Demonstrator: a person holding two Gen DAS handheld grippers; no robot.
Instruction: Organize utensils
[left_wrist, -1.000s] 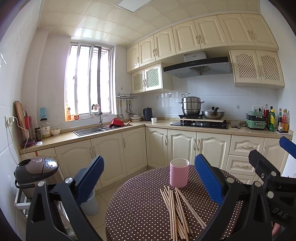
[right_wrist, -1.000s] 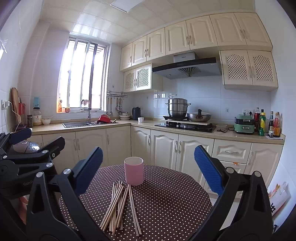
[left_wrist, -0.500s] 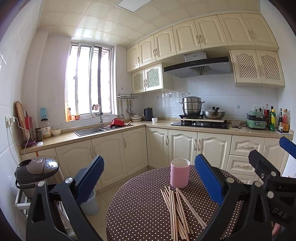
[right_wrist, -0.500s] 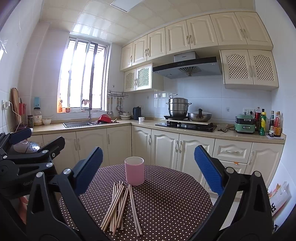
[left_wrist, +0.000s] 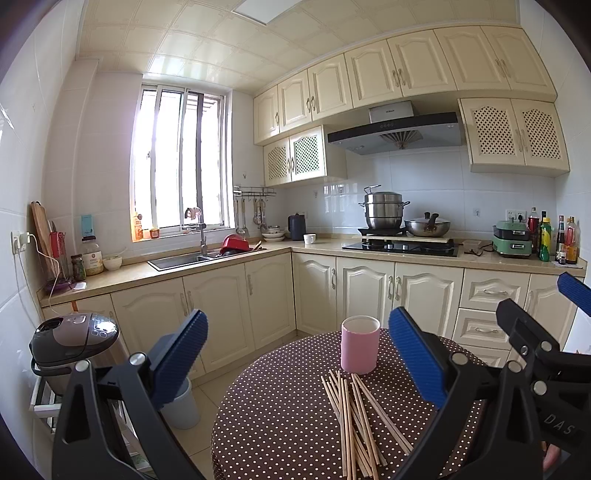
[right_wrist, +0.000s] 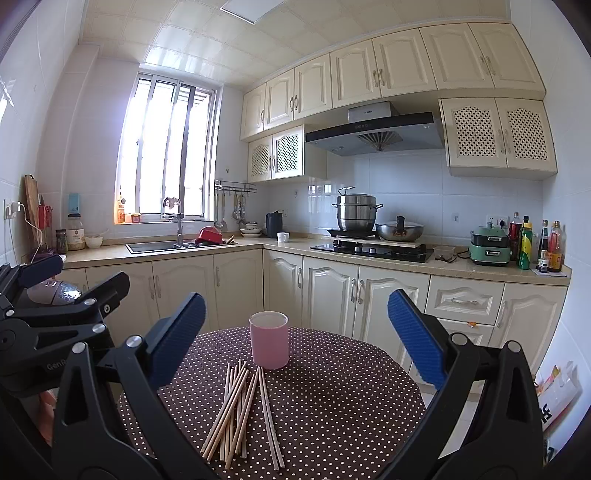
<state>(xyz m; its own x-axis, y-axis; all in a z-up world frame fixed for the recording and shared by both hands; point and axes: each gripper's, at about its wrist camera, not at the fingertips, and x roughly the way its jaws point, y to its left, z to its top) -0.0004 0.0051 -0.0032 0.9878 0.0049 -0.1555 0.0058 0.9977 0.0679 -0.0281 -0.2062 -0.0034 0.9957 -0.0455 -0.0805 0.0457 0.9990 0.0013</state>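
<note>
Nothing has moved: both the left gripper (left_wrist: 295, 354) and right gripper (right_wrist: 295, 332) still hover spread wide, holding nothing. Chopsticks (right_wrist: 242, 410) lie loosely piled on the table (right_wrist: 351, 398), long axes pointing toward the upright cup (right_wrist: 269, 340) just beyond.

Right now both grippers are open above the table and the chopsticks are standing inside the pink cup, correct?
Not quite. The chopsticks are lying loose on the dotted table in front of the pink cup, as the right wrist view shows. The left gripper and right gripper are indeed open.
</note>
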